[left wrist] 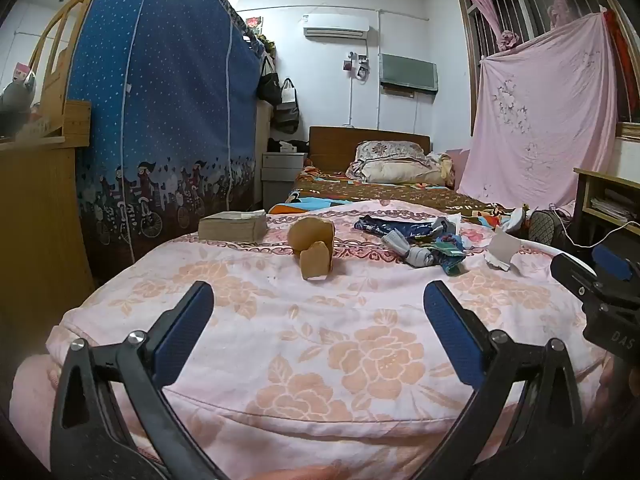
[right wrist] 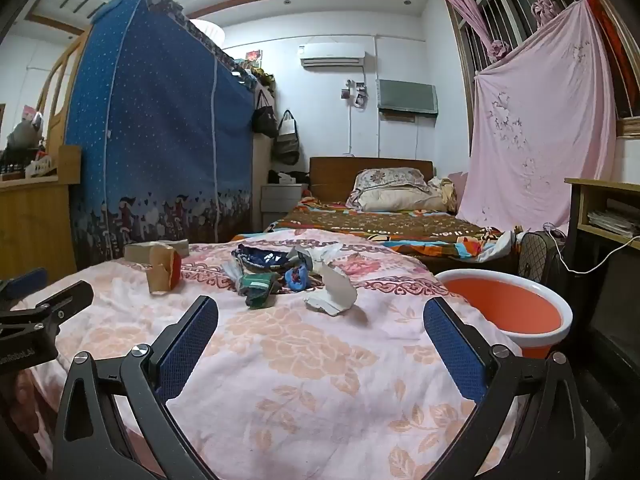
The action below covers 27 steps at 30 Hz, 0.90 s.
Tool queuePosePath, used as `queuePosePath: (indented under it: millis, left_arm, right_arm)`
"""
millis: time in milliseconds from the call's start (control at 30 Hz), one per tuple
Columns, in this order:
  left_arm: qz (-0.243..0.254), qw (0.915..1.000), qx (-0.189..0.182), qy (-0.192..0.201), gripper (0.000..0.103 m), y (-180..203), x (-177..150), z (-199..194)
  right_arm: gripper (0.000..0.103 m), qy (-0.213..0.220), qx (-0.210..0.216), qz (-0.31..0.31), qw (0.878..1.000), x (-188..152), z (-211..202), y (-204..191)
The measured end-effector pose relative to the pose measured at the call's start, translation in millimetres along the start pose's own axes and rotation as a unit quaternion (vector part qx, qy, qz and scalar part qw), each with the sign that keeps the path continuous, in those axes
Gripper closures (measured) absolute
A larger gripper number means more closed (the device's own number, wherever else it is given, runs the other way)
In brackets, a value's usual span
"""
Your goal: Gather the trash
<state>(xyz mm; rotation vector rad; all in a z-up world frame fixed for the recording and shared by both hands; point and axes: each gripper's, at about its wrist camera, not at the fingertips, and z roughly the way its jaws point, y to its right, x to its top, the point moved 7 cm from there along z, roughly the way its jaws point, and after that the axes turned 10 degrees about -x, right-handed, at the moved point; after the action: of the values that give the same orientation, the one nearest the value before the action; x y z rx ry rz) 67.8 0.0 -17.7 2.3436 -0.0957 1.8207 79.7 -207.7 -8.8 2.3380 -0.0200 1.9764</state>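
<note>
Pre-grasp, nothing collected yet. Left gripper (left wrist: 318, 334) and right gripper (right wrist: 320, 346) both spread wide, empty, hovering over the quilt (right wrist: 304, 364) near edge. Trash sits mid-quilt: stiff brown carton (left wrist: 312, 246) at left, crinkly wrappers (right wrist: 268, 276) centre, torn white paper (right wrist: 334, 294) right. Orange basin (right wrist: 508, 308), smooth, round, just off the quilt's right edge. Next, likely: reach forward, close on paper; thin, needs low pinch.
</note>
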Motion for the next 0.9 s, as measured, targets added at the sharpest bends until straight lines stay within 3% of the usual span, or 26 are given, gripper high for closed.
queuePosePath:
  millis: [900]
  left_arm:
    - [-0.001, 1.0, 0.0, -0.001, 0.011, 0.0, -0.2, 0.0]
  right_arm:
    - [0.0, -0.006, 0.003, 0.0, 1.0, -1.5, -0.6, -1.4]
